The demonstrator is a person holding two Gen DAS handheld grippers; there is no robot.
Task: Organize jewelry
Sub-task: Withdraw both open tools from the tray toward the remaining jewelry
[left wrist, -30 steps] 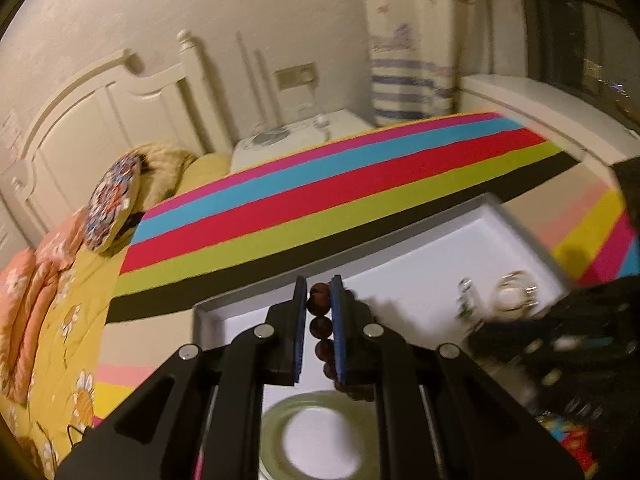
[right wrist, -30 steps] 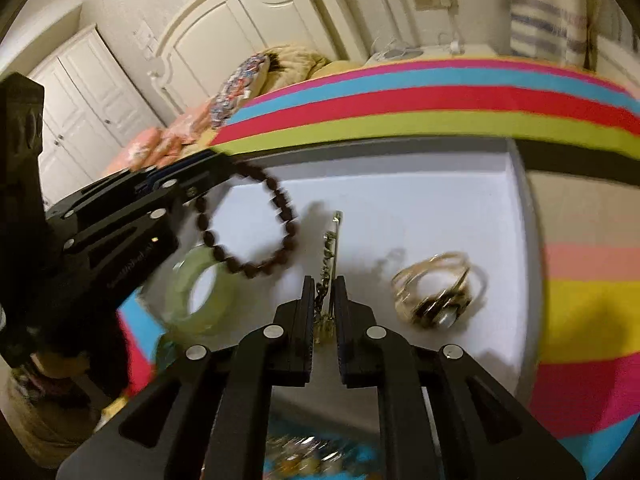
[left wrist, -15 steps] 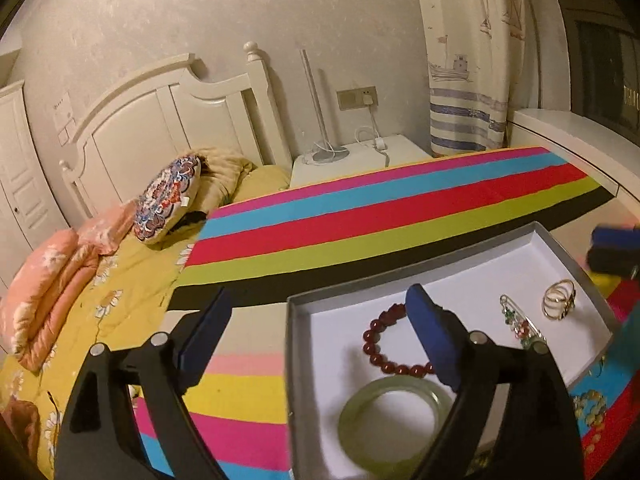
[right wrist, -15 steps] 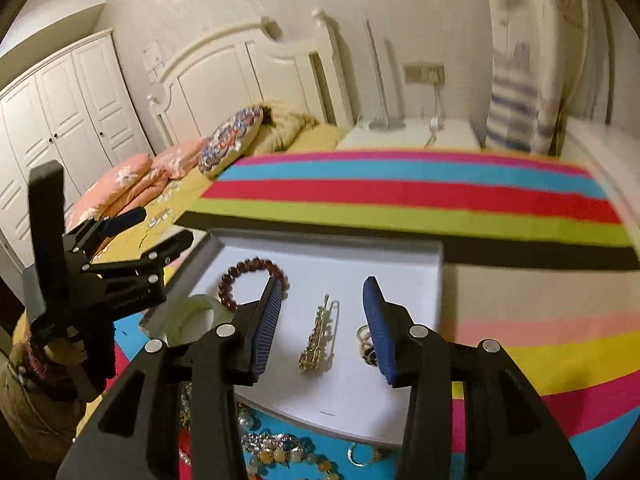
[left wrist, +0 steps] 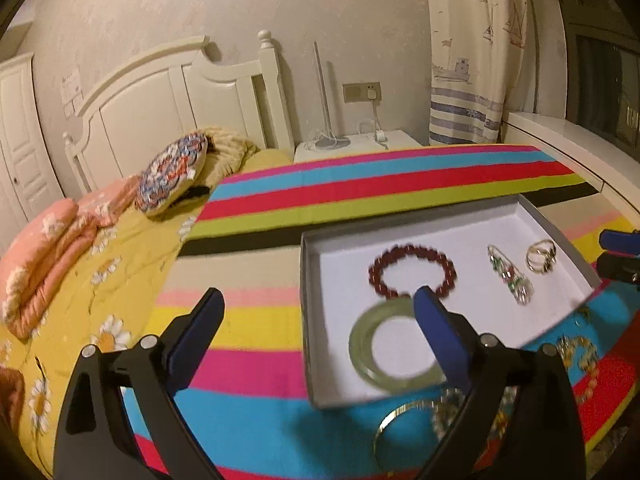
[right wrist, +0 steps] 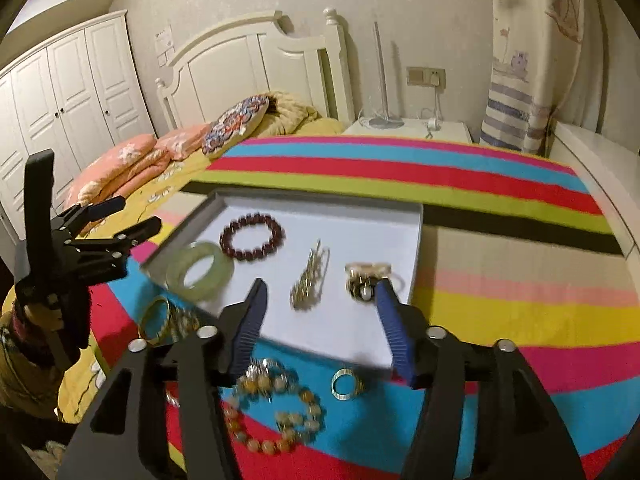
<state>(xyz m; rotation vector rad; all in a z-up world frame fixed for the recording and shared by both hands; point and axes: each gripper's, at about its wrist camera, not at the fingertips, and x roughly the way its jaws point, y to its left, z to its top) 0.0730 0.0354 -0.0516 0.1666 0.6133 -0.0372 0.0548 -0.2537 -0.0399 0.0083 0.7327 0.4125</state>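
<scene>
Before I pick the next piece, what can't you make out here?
- Loose jewelry pile, left wrist view: blurred and behind the left hand-held gripper; pieces can't be counted.
- Ring cluster, right wrist view: partly behind a finger; number unclear.
- Right hand-held gripper, left wrist view: cut off by the edge.

Both wrist views look obliquely down, from close, toward the headboard (left wrist: 168,92); left view left of the shared tray (left wrist: 308,312), right view nearer its right.

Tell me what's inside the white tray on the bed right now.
The white tray holds a green bangle, a dark red bead bracelet, a gold hair clip and rings, partly covered by a gripper finger.
</scene>
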